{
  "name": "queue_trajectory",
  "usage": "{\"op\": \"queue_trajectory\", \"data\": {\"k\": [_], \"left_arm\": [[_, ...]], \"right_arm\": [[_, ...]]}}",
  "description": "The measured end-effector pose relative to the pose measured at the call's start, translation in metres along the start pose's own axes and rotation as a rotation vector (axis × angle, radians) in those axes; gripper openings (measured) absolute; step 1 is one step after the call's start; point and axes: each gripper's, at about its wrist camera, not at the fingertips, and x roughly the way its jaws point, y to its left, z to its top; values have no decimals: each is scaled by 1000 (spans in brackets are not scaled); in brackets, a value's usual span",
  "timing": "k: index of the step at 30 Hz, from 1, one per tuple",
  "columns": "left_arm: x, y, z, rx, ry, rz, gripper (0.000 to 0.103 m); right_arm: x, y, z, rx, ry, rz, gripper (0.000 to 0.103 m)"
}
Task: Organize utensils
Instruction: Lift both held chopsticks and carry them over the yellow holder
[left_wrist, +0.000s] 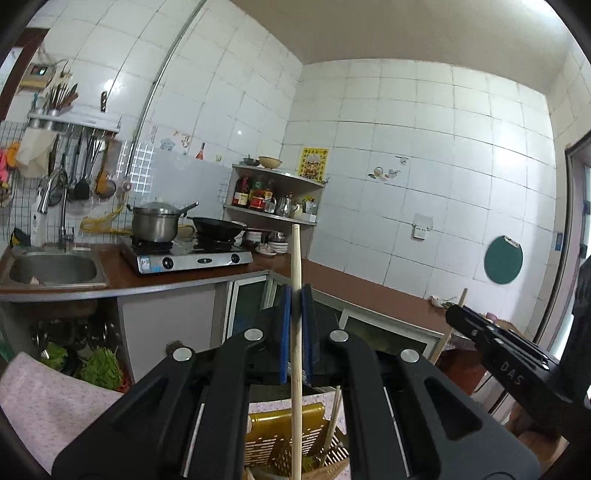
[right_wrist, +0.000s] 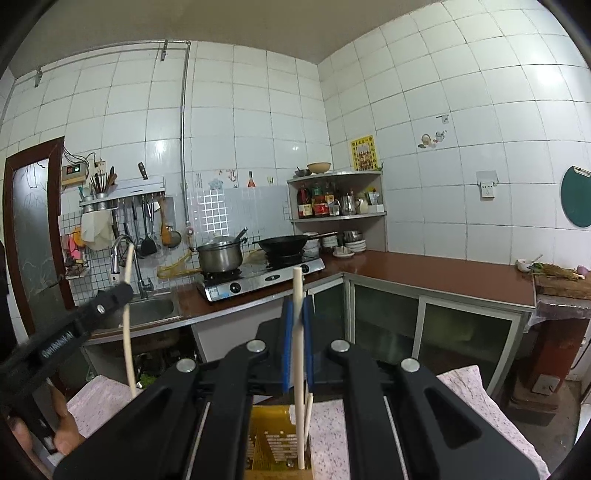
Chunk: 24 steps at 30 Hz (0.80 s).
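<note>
Both grippers were pinching chopsticks upright. Left gripper (left_wrist: 295, 299) had its blue pads (left_wrist: 284, 325) pressed against a pale wooden chopstick (left_wrist: 295, 332), and right gripper (right_wrist: 297, 314) clamped a whiter chopstick (right_wrist: 299, 350) the same way. Each stick was gripped near its upper part, probably so the lower end could hang free and be steered downward. Below them sat a yellow slotted utensil basket (left_wrist: 273, 439) on a floral cloth (right_wrist: 491, 406), with another stick already leaning inside. Held vertical above the basket, the chopsticks seemed lined up for dropping in; neither tip looked clearly seated yet.
</note>
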Motion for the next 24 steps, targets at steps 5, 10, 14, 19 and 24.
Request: {"op": "queue_trajectory", "data": {"k": [5, 10, 14, 19, 24], "left_arm": [[17, 1, -22, -2, -27, 30, 4], [28, -2, -45, 29, -43, 36, 4], [36, 2, -56, 33, -44, 46, 4], [39, 6, -61, 46, -69, 72, 4], [37, 3, -59, 51, -109, 62, 4]], "right_arm": [[18, -1, -16, 19, 9, 13, 6], [29, 0, -31, 9, 33, 23, 6], [32, 0, -36, -1, 33, 32, 6], [36, 3, -41, -11, 41, 41, 6], [39, 3, -41, -13, 39, 48, 6]]}}
